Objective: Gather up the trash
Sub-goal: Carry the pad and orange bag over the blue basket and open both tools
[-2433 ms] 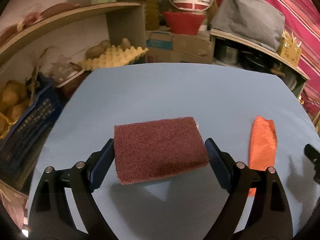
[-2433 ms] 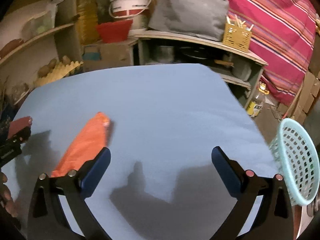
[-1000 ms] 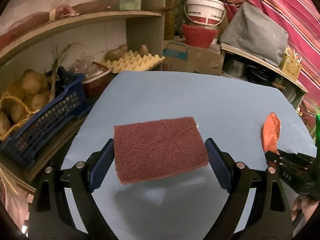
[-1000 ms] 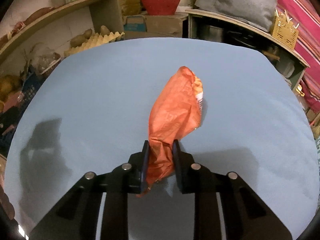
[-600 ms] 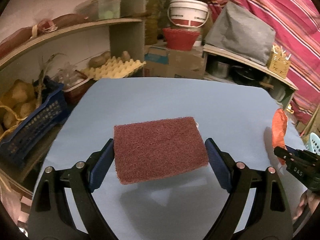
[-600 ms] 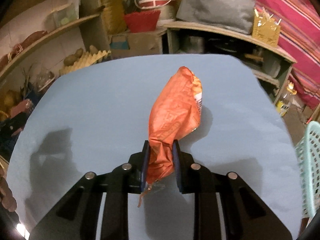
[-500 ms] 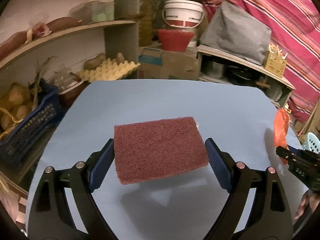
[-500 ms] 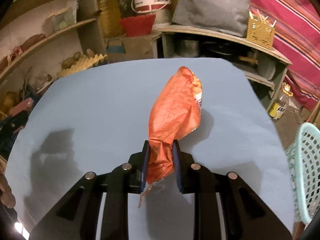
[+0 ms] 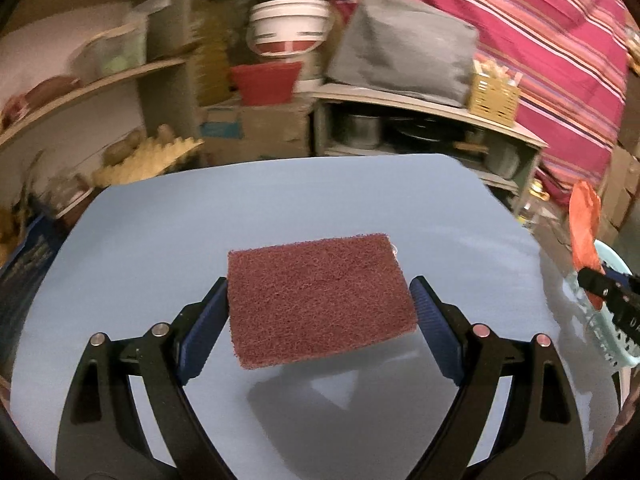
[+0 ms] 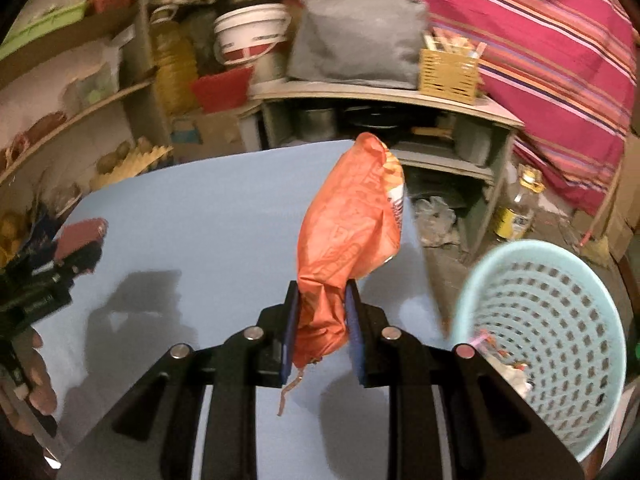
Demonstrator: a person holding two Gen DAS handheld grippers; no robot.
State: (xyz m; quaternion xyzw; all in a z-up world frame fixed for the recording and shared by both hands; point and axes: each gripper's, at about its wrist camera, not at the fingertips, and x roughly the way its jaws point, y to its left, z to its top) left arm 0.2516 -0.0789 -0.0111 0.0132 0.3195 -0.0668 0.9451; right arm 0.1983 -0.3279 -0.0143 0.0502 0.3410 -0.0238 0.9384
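Note:
My left gripper (image 9: 318,296) is shut on a dark red scouring sponge (image 9: 320,296) and holds it flat above the blue table (image 9: 200,220). My right gripper (image 10: 322,300) is shut on an orange snack bag (image 10: 352,224), held upright near the table's right edge. In the left wrist view the bag (image 9: 584,224) shows at the far right, above the basket. A light blue mesh trash basket (image 10: 544,328) stands beside the table to the right, with some scraps inside. The left gripper with the sponge (image 10: 80,236) shows at the left of the right wrist view.
Shelves at the back hold a white bucket (image 9: 288,32), a red bowl (image 9: 266,82), a grey bag (image 9: 404,56) and a yellow basket (image 10: 448,68). An egg tray (image 9: 152,156) lies at the left. A bottle (image 10: 520,208) stands on the floor.
My right gripper closed on the orange bag, lifted it off the table and carried it right towards the basket. The left gripper kept hold of the sponge and swung right.

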